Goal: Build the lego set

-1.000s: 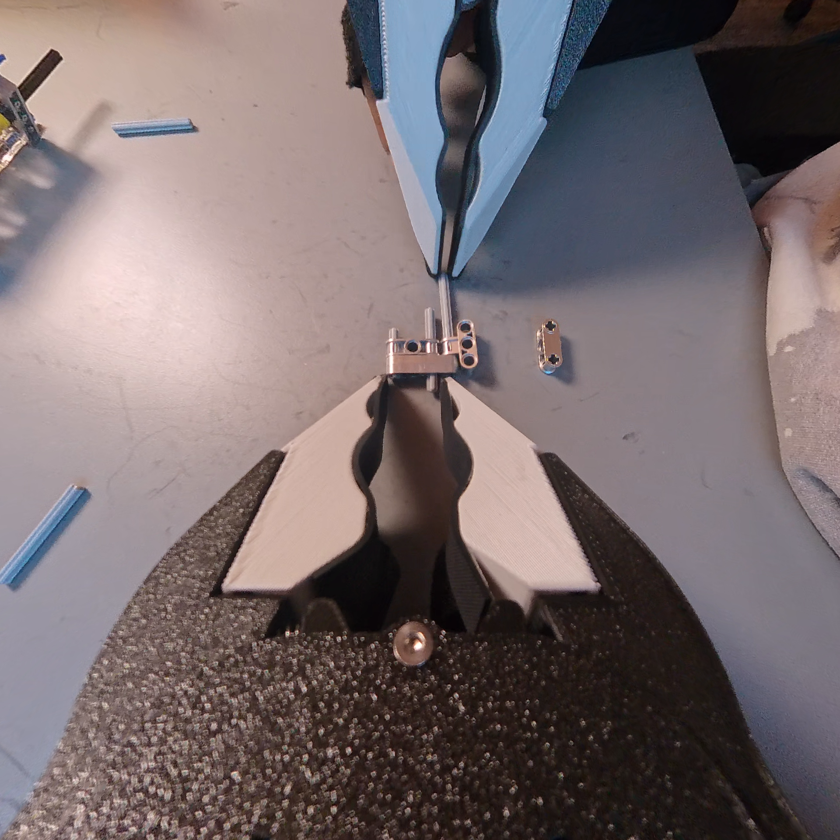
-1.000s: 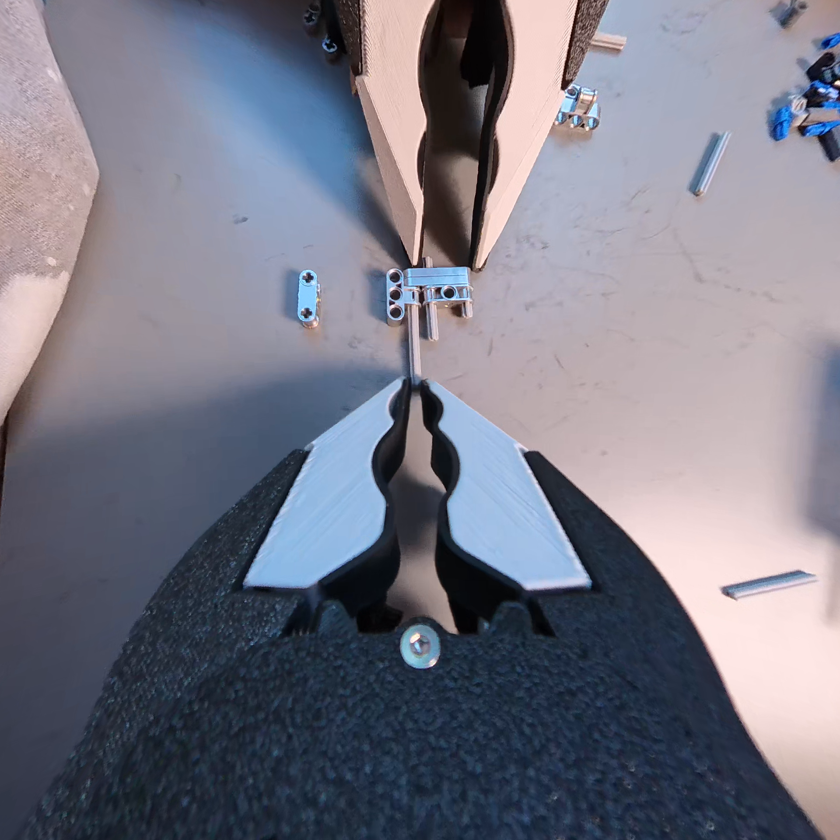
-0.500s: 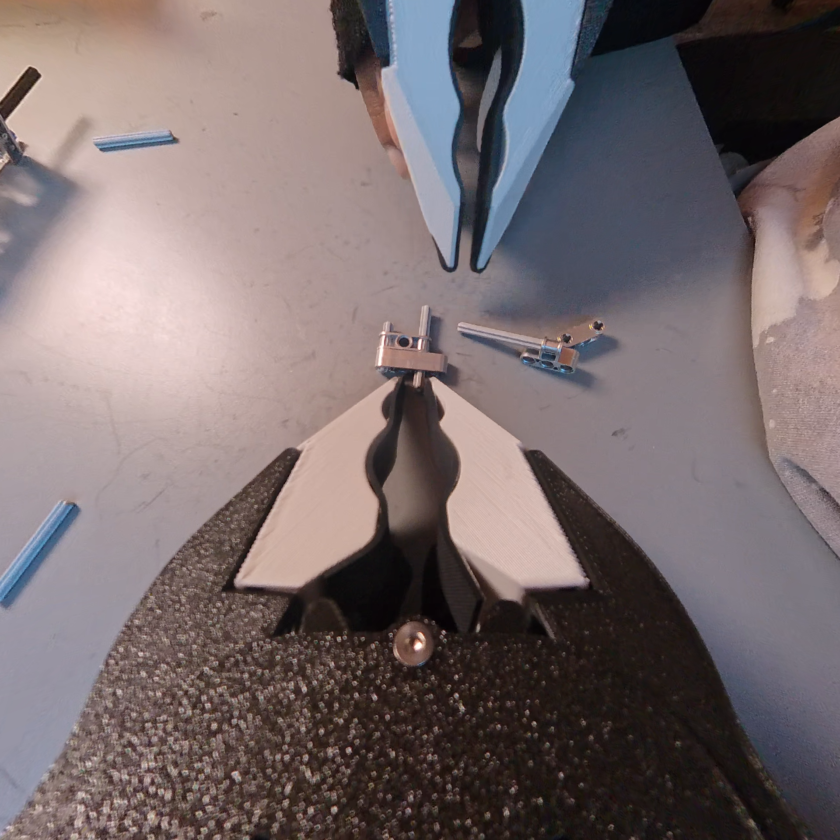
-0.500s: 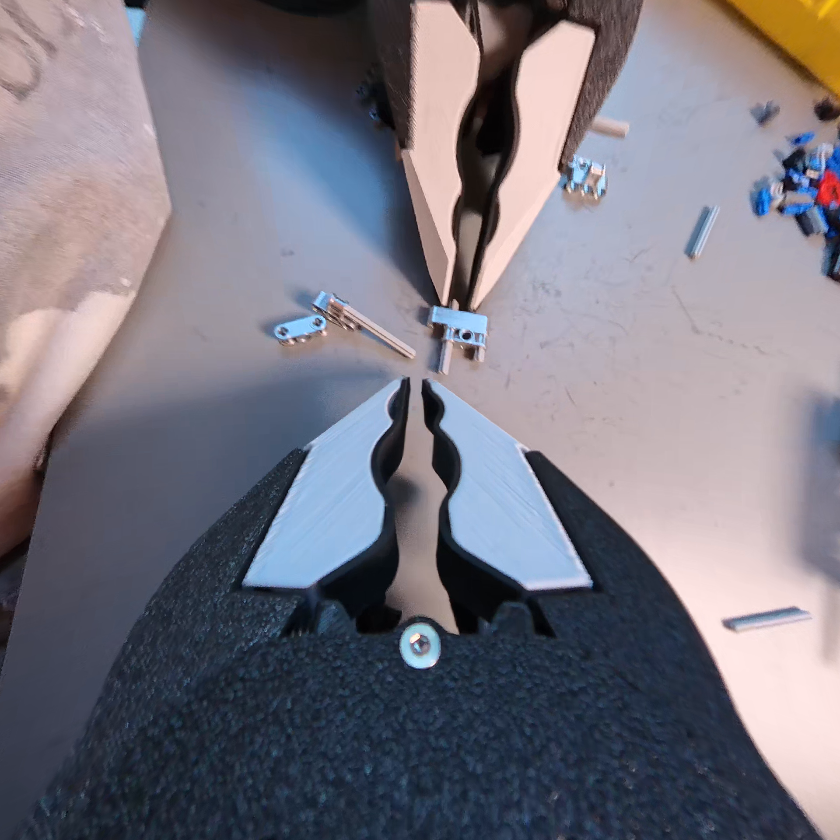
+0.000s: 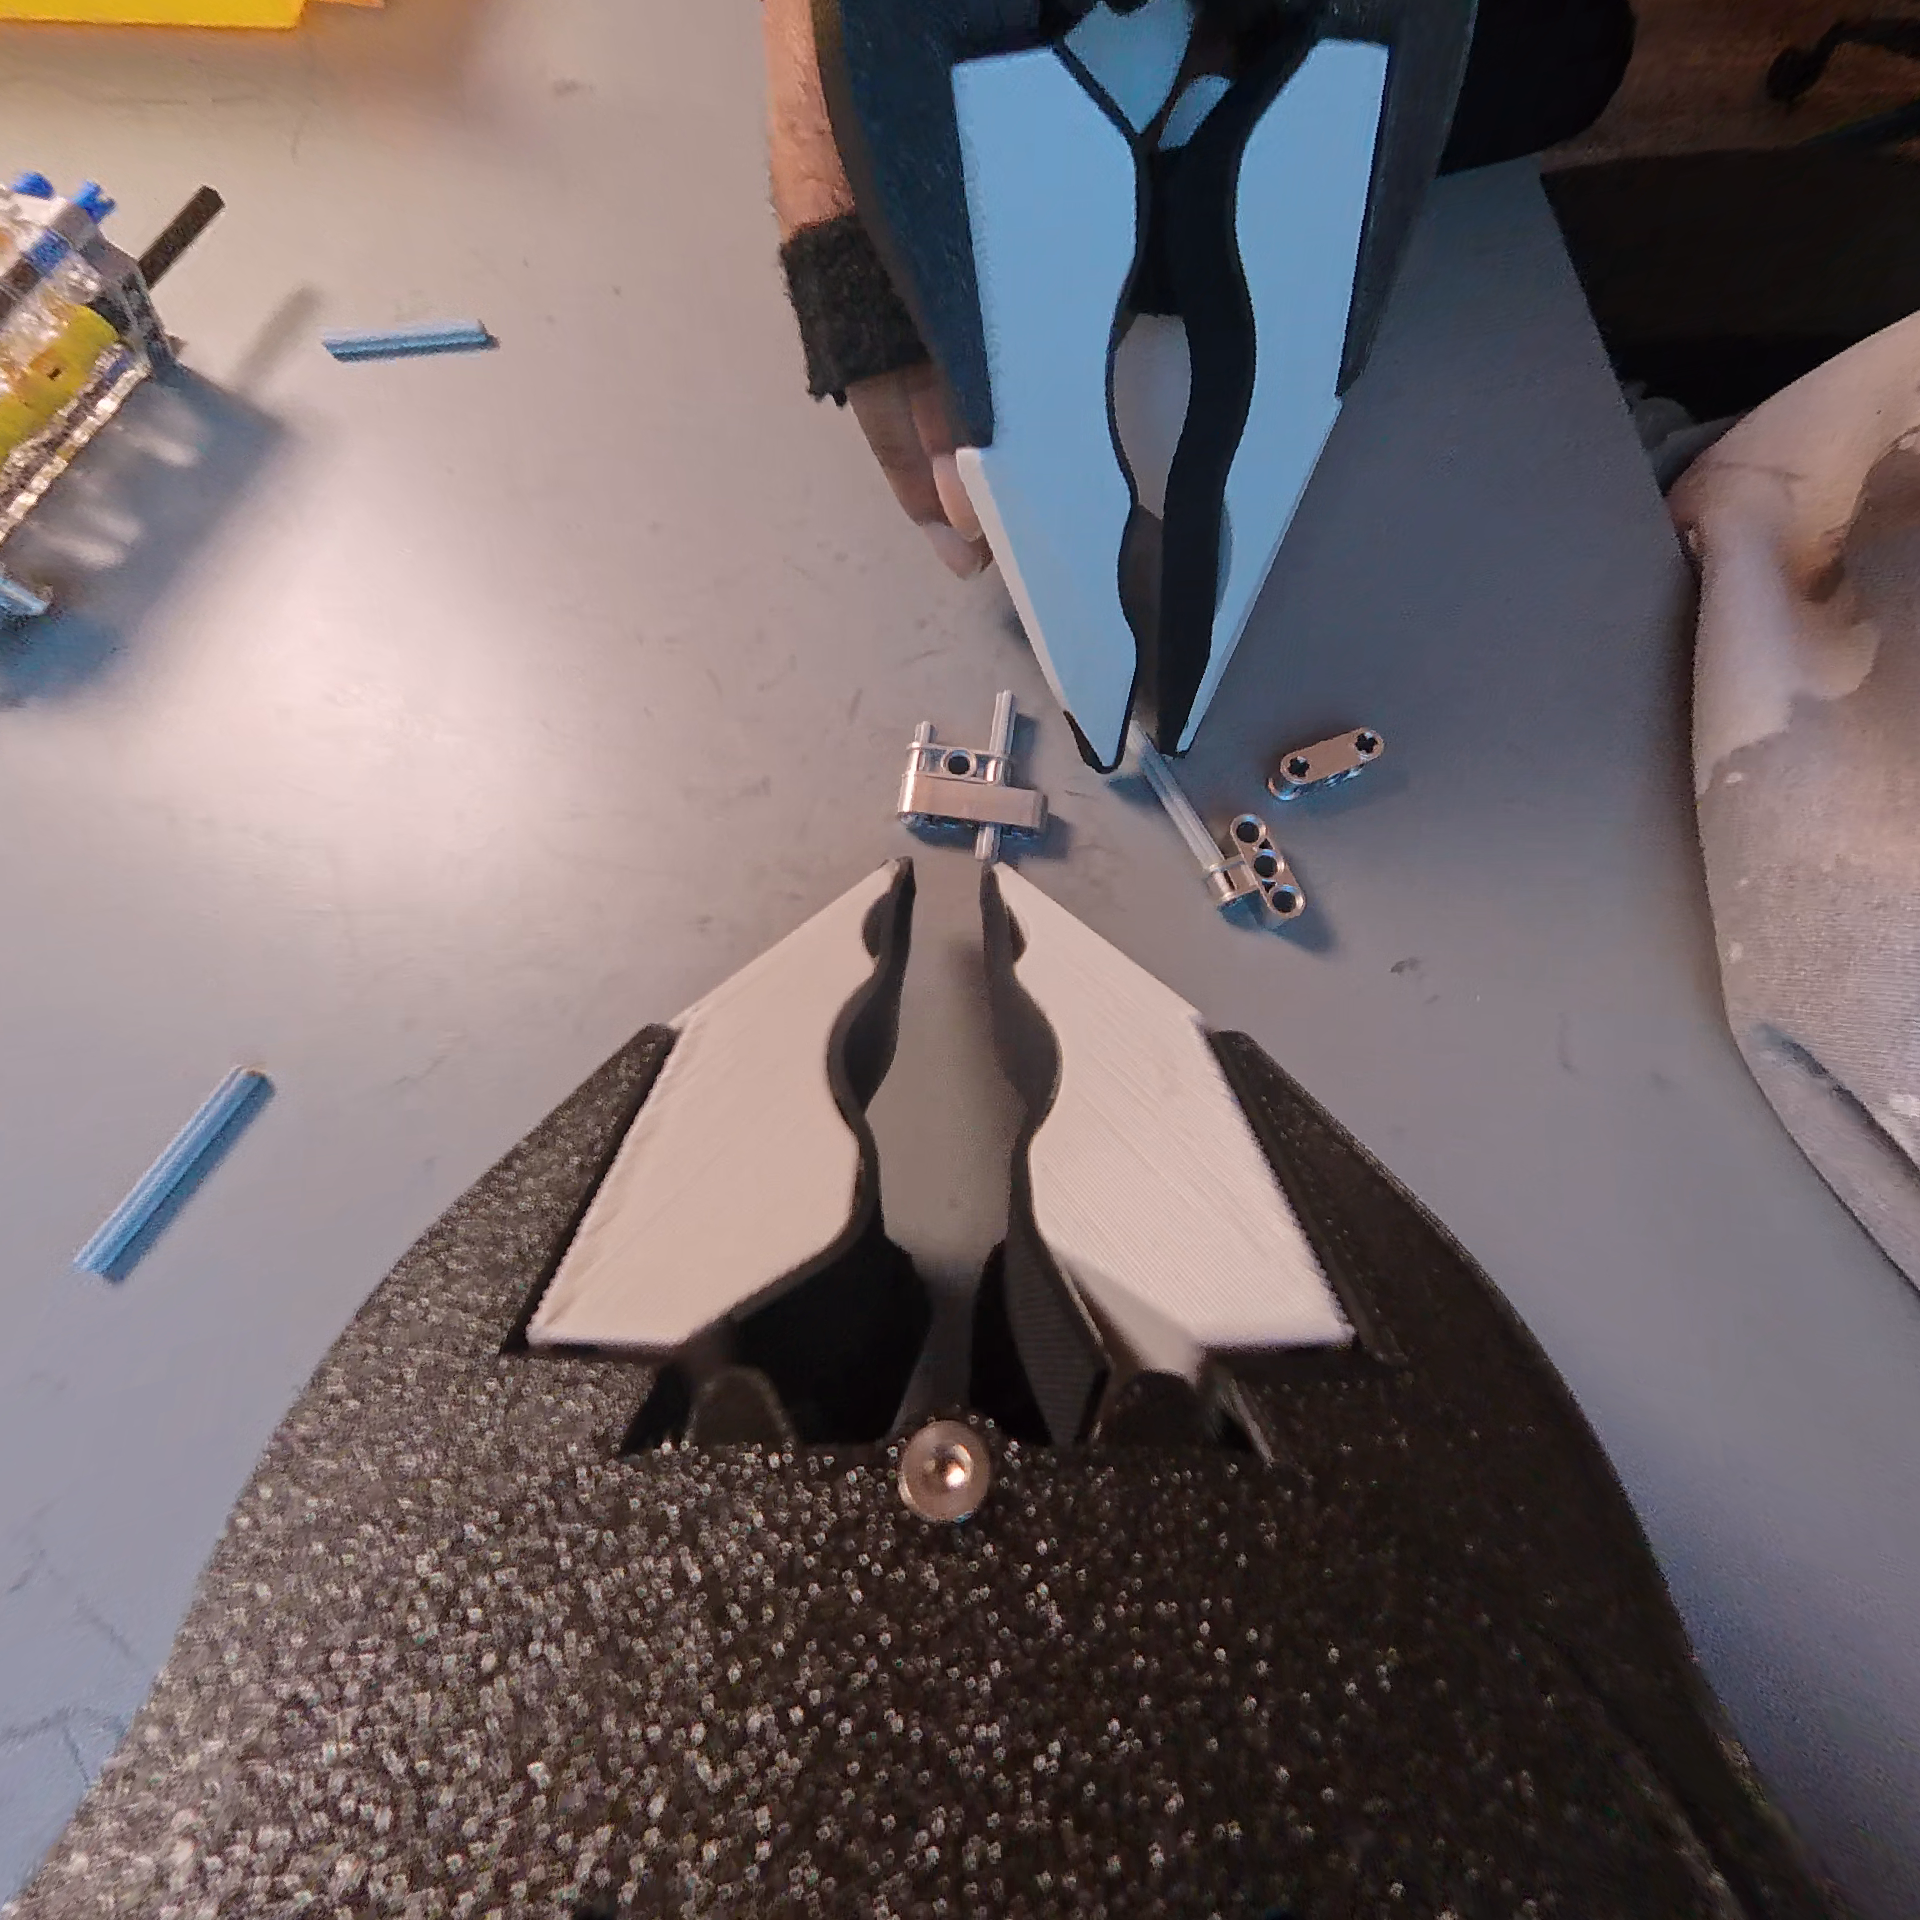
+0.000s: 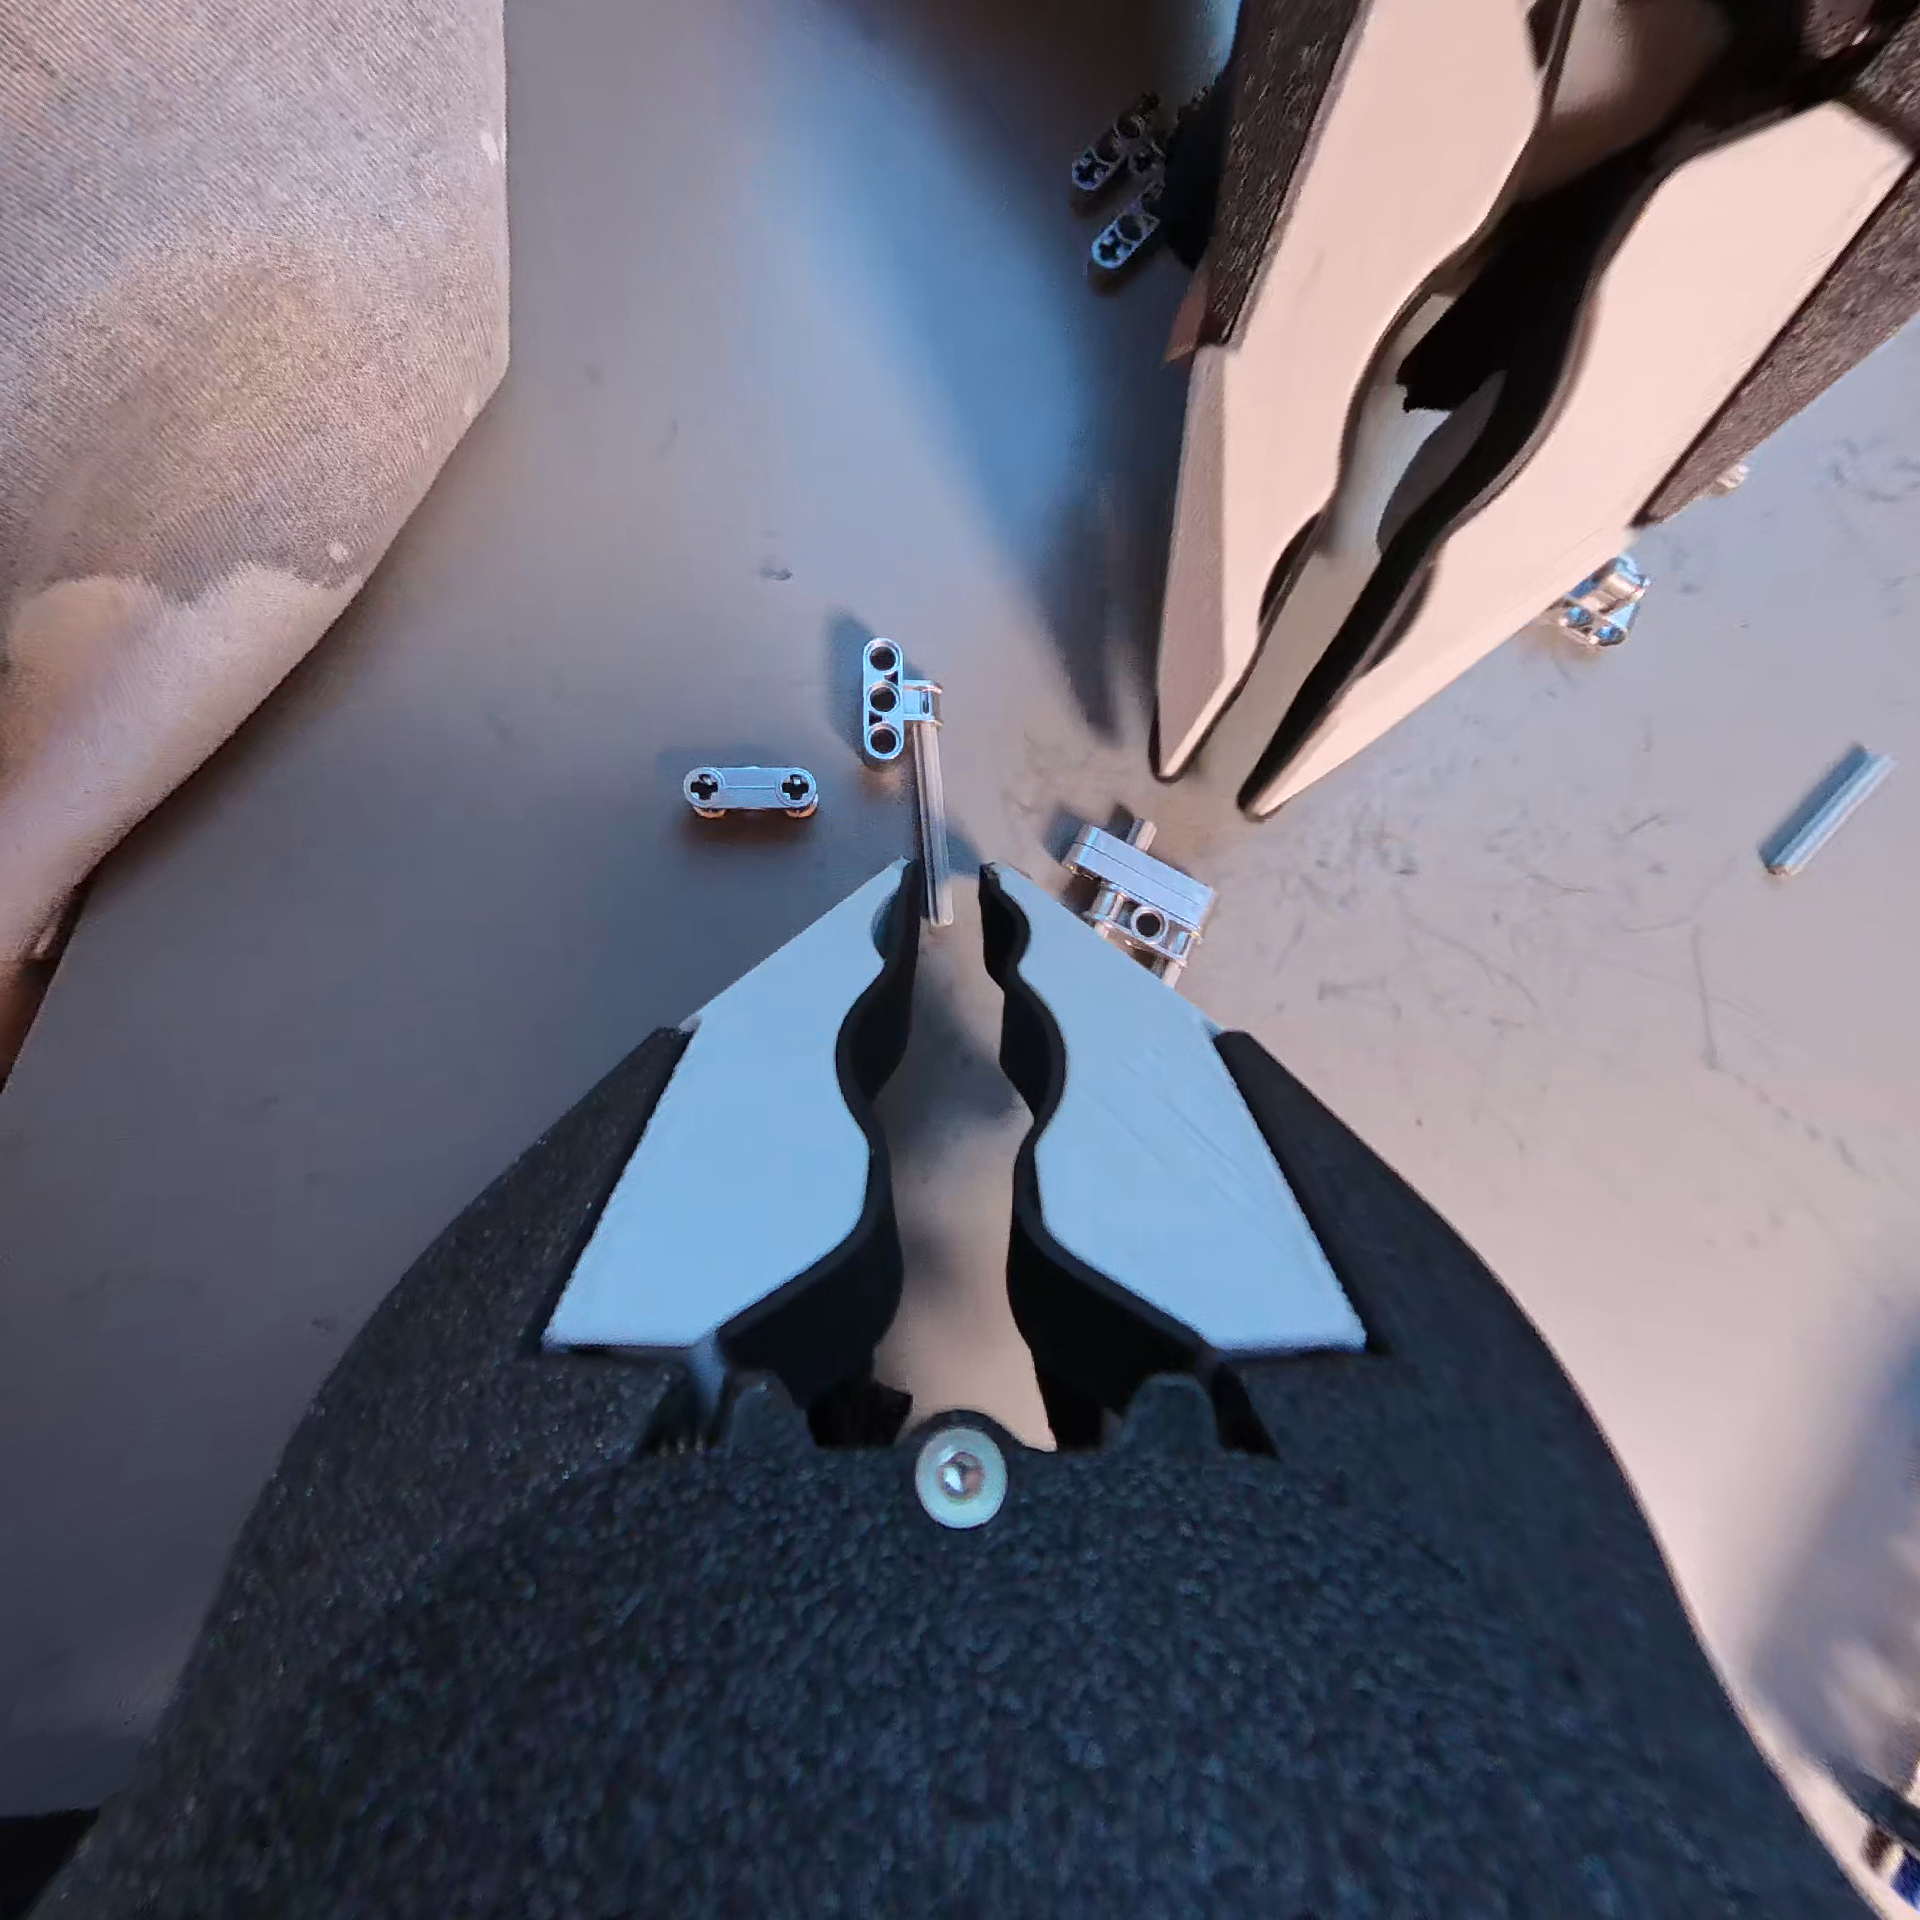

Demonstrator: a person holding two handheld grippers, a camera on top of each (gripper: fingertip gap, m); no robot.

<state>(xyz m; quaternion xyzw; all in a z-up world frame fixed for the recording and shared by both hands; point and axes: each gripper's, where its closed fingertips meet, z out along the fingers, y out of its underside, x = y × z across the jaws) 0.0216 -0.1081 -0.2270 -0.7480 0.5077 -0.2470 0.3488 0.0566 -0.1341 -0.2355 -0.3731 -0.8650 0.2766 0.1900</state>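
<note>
Two grippers meet over a grey scratched tabletop [image 5: 520, 644], both with jaws slightly parted and nothing between them. The left gripper [image 5: 943, 868] has its tips just short of a small grey block assembly with a thin axle through it [image 5: 966, 795], which lies flat on the table. The right gripper [image 6: 948, 873] has its tips either side of the near end of a thin grey axle with a three-hole beam on its far end [image 6: 902, 727]; whether a finger touches the axle cannot be told. Just beside that lies a short grey two-hole link [image 6: 750, 787], apart from the rest.

No container shows whole: only a yellow edge [image 5: 156, 10] is cut off at the top of the left wrist view. A partly built model in yellow, blue and grey [image 5: 62, 343] runs off the left border. Two blue rods [image 5: 405, 338] lie loose, well apart. Pale cloth [image 6: 208, 312] fills one side. Dark small parts [image 6: 1127, 177] behind the left gripper are half hidden.
</note>
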